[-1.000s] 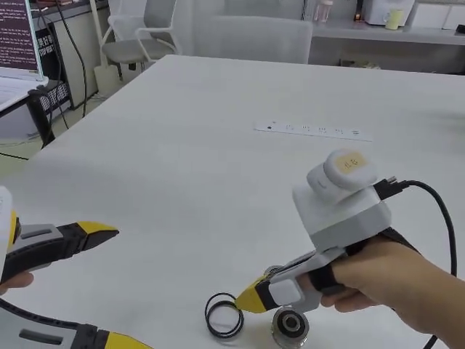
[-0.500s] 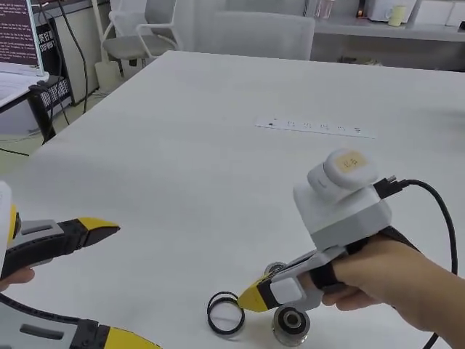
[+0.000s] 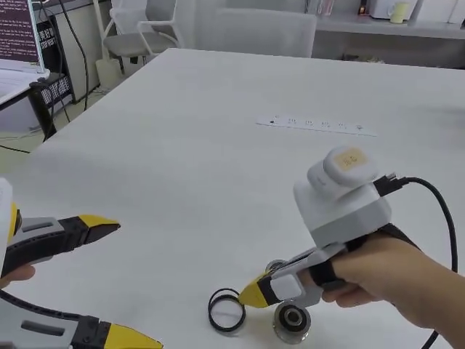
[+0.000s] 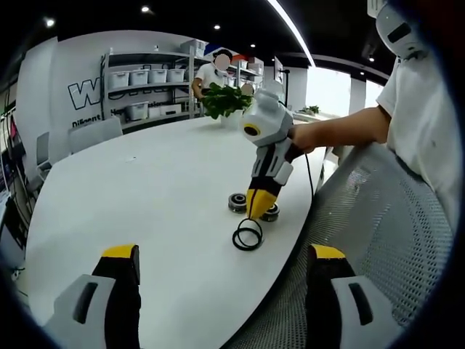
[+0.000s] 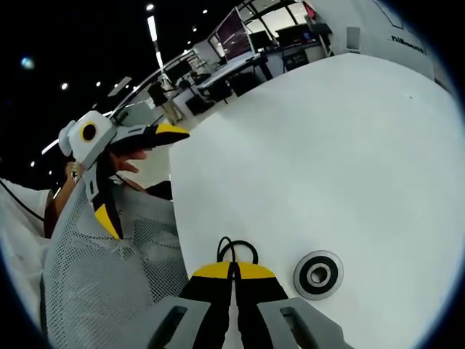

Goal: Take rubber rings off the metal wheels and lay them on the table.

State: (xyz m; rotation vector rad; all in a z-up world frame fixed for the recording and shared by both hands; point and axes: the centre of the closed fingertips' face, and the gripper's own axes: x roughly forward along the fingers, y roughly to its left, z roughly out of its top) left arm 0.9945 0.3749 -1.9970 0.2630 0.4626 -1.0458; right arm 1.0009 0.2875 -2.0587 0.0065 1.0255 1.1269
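The right gripper (image 3: 251, 296) had its jaws pressed together. In the right gripper view two thin black loops, the rubber rings (image 5: 237, 249), came out from between its tips, so it looked clamped on their edge. In the head view the rubber rings lay flat or nearly flat on the white table (image 3: 218, 145), overlapping each other, just beside the near wheel (image 3: 292, 321). A second wheel (image 3: 275, 268) sat just behind the right gripper, mostly hidden by it. The left gripper (image 4: 223, 254) hung near the table's edge, well apart from the work, with its jaws wide apart and nothing between them.

Judging by this, two rings were off the wheels and down at the table, with only the letting-go left for them. The near wheel showed a dark outer band in the right gripper view. Whether that was another ring to pull off could not be told, and the same went for the second wheel.
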